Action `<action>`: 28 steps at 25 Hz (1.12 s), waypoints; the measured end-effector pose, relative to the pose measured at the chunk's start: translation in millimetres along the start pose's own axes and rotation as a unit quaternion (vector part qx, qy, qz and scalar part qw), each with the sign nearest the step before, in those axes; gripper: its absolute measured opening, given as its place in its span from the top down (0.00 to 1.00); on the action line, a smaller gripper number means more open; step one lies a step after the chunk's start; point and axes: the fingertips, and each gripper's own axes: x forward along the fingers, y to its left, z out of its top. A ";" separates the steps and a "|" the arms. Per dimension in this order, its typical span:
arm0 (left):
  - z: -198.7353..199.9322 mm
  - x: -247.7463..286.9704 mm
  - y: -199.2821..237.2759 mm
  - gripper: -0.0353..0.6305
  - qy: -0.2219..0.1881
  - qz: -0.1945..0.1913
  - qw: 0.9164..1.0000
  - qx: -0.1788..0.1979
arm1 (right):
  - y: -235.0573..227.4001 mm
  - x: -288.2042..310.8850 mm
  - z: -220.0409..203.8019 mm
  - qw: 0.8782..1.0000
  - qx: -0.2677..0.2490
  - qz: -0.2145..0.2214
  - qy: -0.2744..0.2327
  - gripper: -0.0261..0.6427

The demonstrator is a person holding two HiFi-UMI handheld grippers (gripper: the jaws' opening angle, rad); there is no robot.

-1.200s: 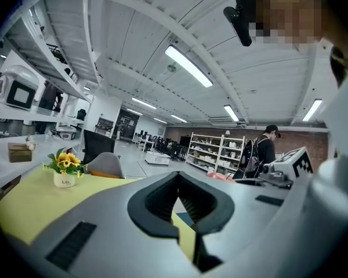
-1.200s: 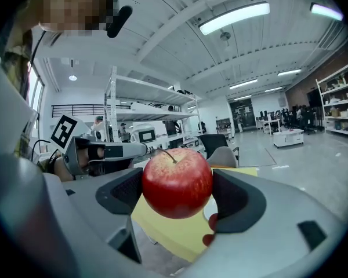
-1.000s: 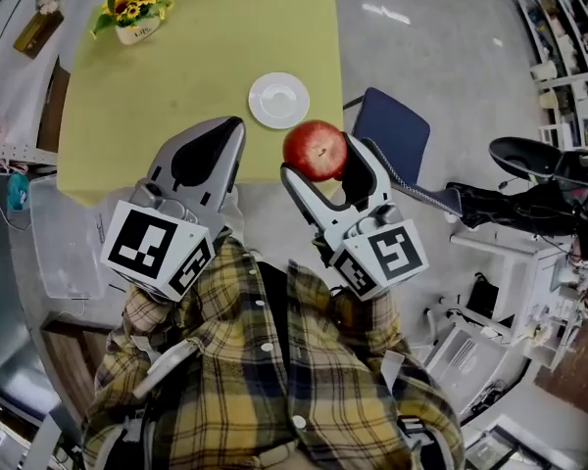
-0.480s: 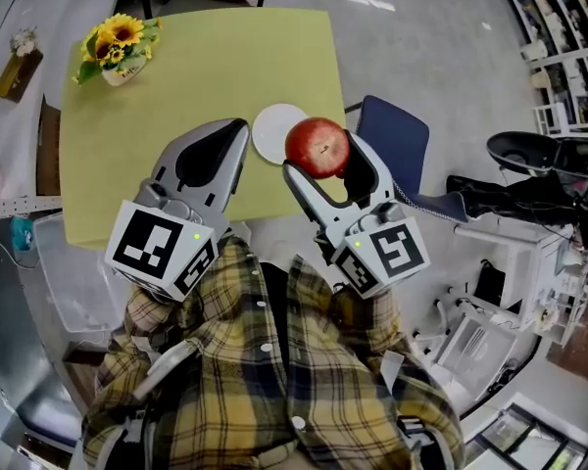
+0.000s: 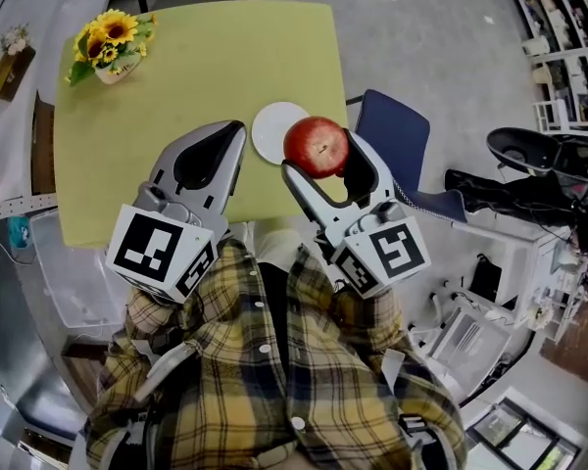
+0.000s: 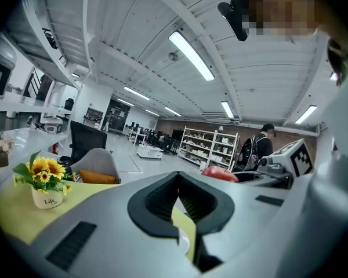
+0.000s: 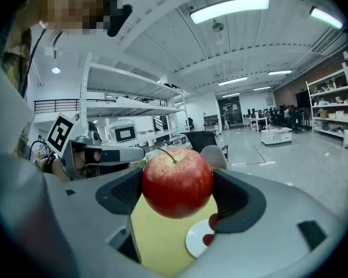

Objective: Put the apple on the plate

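Note:
A red apple (image 5: 317, 145) is held up in the air, with my right gripper (image 5: 321, 160) shut on it. In the right gripper view the apple (image 7: 177, 178) fills the space between the jaws of that gripper (image 7: 177, 197). The small white plate (image 5: 270, 131) lies near the front right edge of the yellow-green table (image 5: 176, 76); the apple hides its right side. It also shows below the apple in the right gripper view as the plate (image 7: 197, 240). My left gripper (image 5: 237, 127) hangs left of the plate, shut and holding nothing.
A vase of sunflowers (image 5: 108, 47) stands at the table's far left corner. A blue chair (image 5: 392, 130) sits just right of the table, under my right gripper. A clear plastic bin (image 5: 54, 272) is on the floor at the left. Shelves and equipment crowd the right side.
The table and plate have drawn nearer in the head view; the apple now overlaps the plate's right edge. Both grippers keep their pose, and the apple stays gripped.

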 end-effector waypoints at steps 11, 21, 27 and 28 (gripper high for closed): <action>18.4 10.6 -0.2 0.94 -0.023 0.050 0.998 0.005 | -17.5 7.6 25.7 0.999 -0.023 0.047 -0.009 0.40; 13.4 30.3 0.0 0.94 -0.029 0.067 0.997 0.002 | -40.6 15.2 22.4 0.997 -0.032 0.065 0.002 0.40; -6.5 34.7 8.1 0.94 -0.014 0.082 0.996 -0.011 | -42.6 26.9 6.4 0.996 -0.026 0.085 0.023 0.40; -10.7 35.9 7.6 0.94 -0.010 0.084 0.996 -0.014 | -43.6 27.6 2.7 0.995 -0.025 0.088 0.027 0.40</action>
